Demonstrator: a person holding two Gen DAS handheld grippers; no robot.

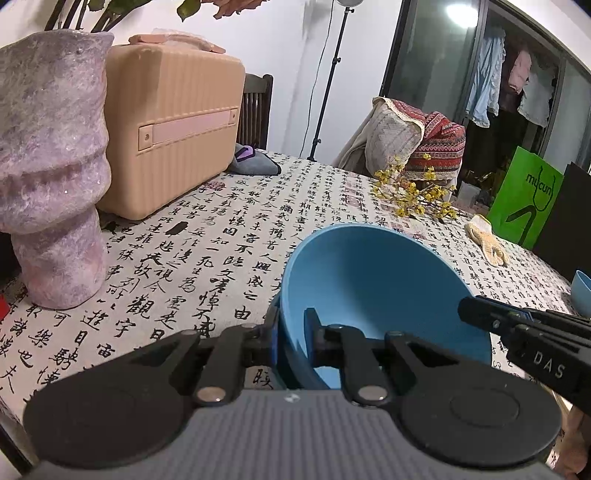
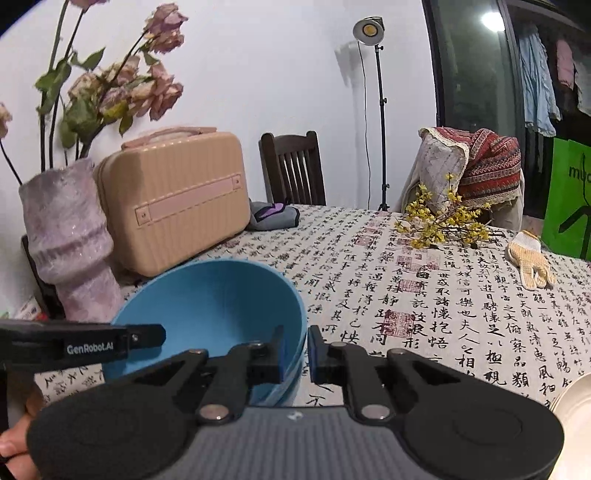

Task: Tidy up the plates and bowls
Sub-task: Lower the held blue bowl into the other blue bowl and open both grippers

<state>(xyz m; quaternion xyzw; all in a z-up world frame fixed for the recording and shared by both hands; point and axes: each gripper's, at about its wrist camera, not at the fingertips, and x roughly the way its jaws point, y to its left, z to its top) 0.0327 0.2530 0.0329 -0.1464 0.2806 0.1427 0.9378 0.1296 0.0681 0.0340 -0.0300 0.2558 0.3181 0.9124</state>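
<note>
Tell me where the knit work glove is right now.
The glove lies flat on the calligraphy tablecloth at the far right, just right of the yellow flower sprig and near the green bag.

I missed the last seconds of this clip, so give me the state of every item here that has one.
Blue bowl: upright, empty, gripped at opposite rims.
Left gripper: shut on the bowl's rim.
Right gripper: shut on the bowl's rim.
Case: closed, standing on the table.
Vase: upright, holding wilted flowers.
Glove: lying flat.
Lamp: lit.
</note>
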